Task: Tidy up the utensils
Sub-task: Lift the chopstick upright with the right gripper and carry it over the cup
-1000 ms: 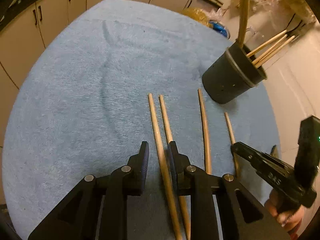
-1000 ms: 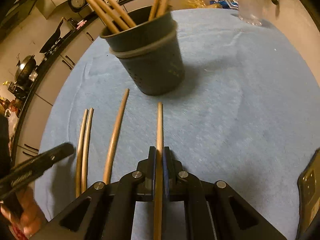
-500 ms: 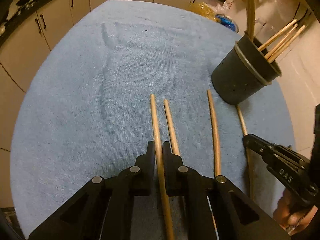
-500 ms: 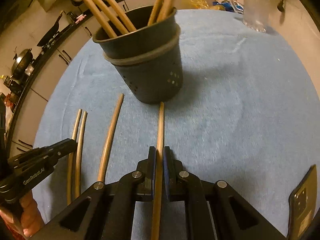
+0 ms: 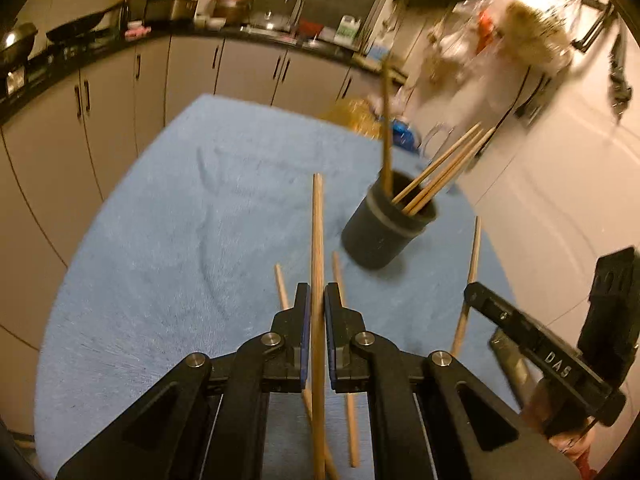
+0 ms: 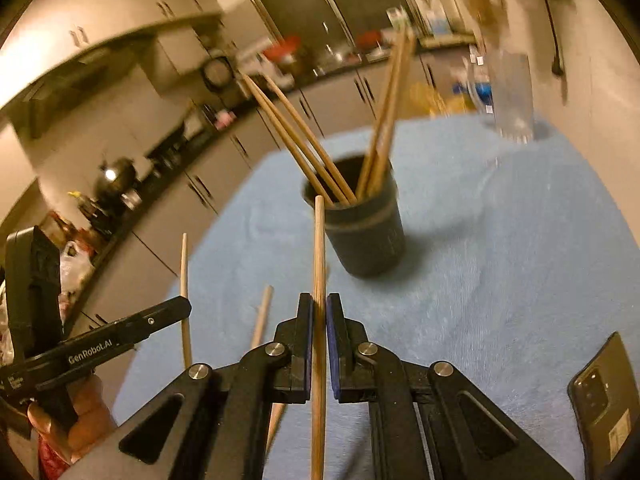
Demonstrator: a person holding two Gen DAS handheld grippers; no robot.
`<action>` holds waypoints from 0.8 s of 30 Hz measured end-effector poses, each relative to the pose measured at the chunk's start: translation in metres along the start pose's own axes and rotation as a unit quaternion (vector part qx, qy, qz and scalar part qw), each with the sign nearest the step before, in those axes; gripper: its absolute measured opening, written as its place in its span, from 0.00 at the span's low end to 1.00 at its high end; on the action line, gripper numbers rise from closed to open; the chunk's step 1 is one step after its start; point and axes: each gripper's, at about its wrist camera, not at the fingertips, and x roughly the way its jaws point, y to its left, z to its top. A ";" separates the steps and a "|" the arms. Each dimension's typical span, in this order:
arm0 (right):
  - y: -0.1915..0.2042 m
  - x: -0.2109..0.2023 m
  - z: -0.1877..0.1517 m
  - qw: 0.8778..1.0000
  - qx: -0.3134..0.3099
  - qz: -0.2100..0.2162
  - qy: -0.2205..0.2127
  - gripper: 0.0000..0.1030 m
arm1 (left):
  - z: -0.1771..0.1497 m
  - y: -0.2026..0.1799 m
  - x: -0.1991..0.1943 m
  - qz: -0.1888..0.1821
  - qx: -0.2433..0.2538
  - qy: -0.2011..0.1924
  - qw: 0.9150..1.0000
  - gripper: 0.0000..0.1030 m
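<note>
**Both claws loaded, holder dead ahead**

With both claws clamped, I've got one stick each. My left gripper (image 5: 316, 308) is pinched on a long round pale wooden chopstick (image 5: 317, 248); its jaws were closing within the last second and now the pads press the stick, which runs straight forward along the fingers, tip clear above the towel. My right gripper (image 6: 319, 320) is clamped the same way on a second wooden chopstick (image 6: 319, 264), also pointing straight ahead.

Key relation: the dark grey round plastic utensil holder (image 6: 366, 236) stands upright, ahead and slightly right of the right claw, with that stick's tip reading just at its near rim. From the left claw the same holder (image 5: 386, 232) lies ahead and further right. I judge the right hand nearer, so it should drop first; each stick needs tipping toward vertical over the opening.

The holder sits on a light blue terry towel (image 5: 168, 240) and already carries several chopsticks leaning outward.

Left view only: two loose chopsticks (image 5: 280, 284) on the towel under my claw. Right view only: a black smartphone (image 6: 604, 400) on the towel's right edge and a clear glass jug (image 6: 508, 96) behind the holder, blurred.
</note>
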 end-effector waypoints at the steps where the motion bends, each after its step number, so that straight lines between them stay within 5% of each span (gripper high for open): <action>1: 0.001 -0.005 -0.001 1.000 -0.001 0.005 -0.009 0.07 | 0.001 -0.001 -0.005 -0.001 0.002 -0.005 1.000 0.06; 24: 0.000 -0.044 -0.002 0.998 0.016 0.018 -0.061 0.07 | 0.004 -0.026 -0.035 -0.012 0.026 -0.034 0.999 0.06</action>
